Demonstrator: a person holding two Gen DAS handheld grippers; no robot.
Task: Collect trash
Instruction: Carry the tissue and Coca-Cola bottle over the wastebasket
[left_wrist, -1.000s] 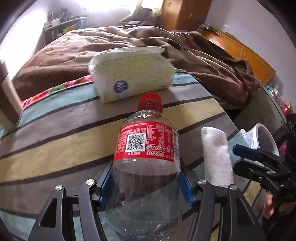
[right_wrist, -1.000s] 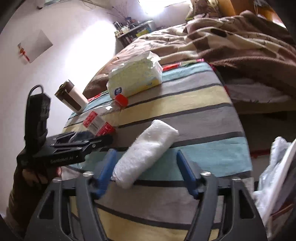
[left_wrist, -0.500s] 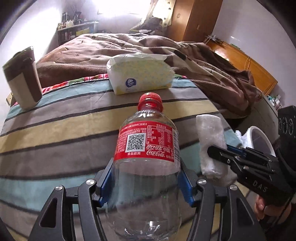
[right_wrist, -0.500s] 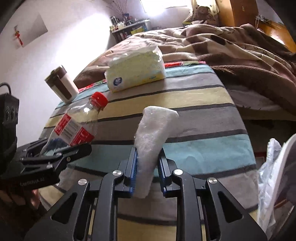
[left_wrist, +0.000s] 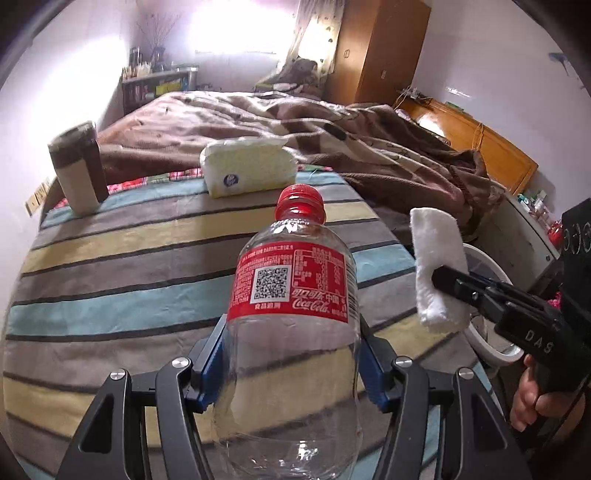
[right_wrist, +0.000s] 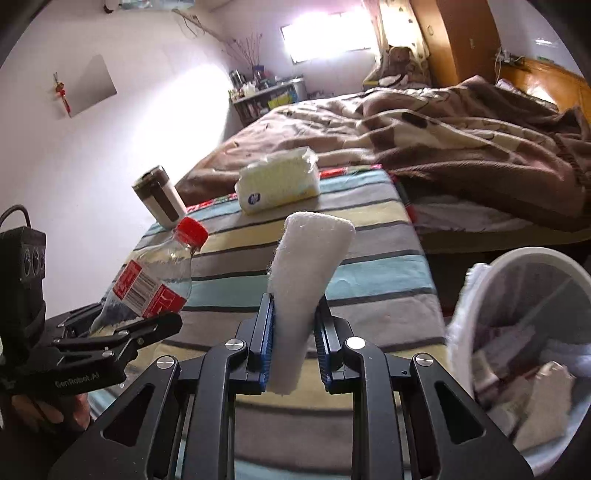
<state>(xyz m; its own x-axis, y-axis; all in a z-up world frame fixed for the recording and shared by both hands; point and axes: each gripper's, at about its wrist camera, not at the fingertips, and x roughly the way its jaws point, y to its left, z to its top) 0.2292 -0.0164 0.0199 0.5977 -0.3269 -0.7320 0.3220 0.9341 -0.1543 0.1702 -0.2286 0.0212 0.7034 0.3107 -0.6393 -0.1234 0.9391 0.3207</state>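
My left gripper (left_wrist: 291, 373) has its blue fingers (left_wrist: 212, 363) closed on the lower body of an empty Coca-Cola bottle (left_wrist: 293, 314). The bottle is clear of the bed (left_wrist: 110, 266), and its long axis runs straight ahead from my fingers, with the red cap at 12 o'clock.

My right gripper (right_wrist: 293, 343) has its fingers nearly closed, pressing a rolled white tissue (right_wrist: 306, 280) between the blue pads. The roll stands up from the fingers and leans a little toward 1 o'clock; it is also lifted off the striped bedcover.

The white trash bin (right_wrist: 491, 273) is at about 4 o'clock in the right wrist view, just beside the bed's edge, with a liner and some paper already inside. In the left wrist view only a part of its rim (left_wrist: 491, 354) shows at about 3 o'clock, behind the right gripper (left_wrist: 448, 282).

I judge that the right hand is nearer to the bin, so the tissue should go in first. The left hand must carry the bottle across to the right, and the right gripper stands between it and the bin.

A tissue pack (left_wrist: 247, 171) and a brown cup (left_wrist: 77, 168) stay on the bed, at 12 and 10 o'clock.
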